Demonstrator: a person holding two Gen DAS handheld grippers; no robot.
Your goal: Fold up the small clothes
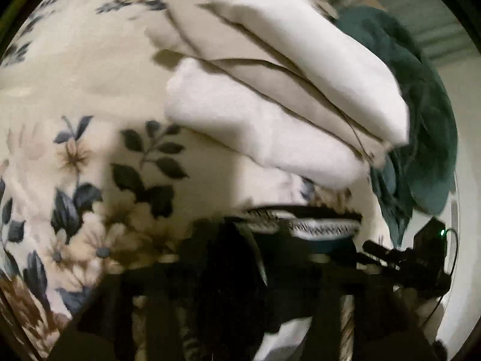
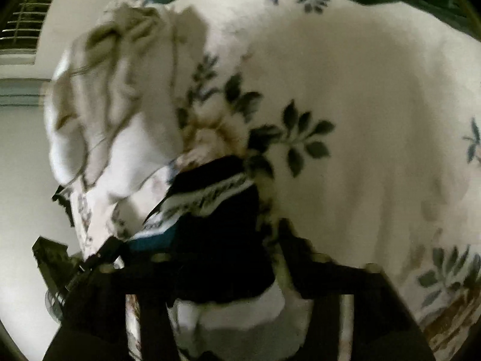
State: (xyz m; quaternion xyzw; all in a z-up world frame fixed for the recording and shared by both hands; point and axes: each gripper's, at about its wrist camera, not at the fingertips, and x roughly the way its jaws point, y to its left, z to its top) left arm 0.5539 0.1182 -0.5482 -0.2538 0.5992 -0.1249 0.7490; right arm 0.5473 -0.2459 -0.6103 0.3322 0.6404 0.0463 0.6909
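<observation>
A small black garment with a white patterned band [image 1: 300, 225] lies bunched between the fingers of my left gripper [image 1: 234, 258], which looks shut on it. The same black garment [image 2: 219, 210] sits between the fingers of my right gripper [image 2: 228, 258], which also looks shut on it. The other gripper [image 1: 421, 258] shows at the right of the left wrist view, close by. Both hold the garment just above a floral bed cover [image 1: 90, 90]. The fingertips are hidden by cloth and blur.
A pile of white and beige folded clothes [image 1: 285, 90] lies ahead of the left gripper, seen also in the right wrist view [image 2: 114, 105]. A dark teal cloth [image 1: 421, 105] lies beyond it. The bed edge and a pale wall [image 2: 24, 180] are at the left.
</observation>
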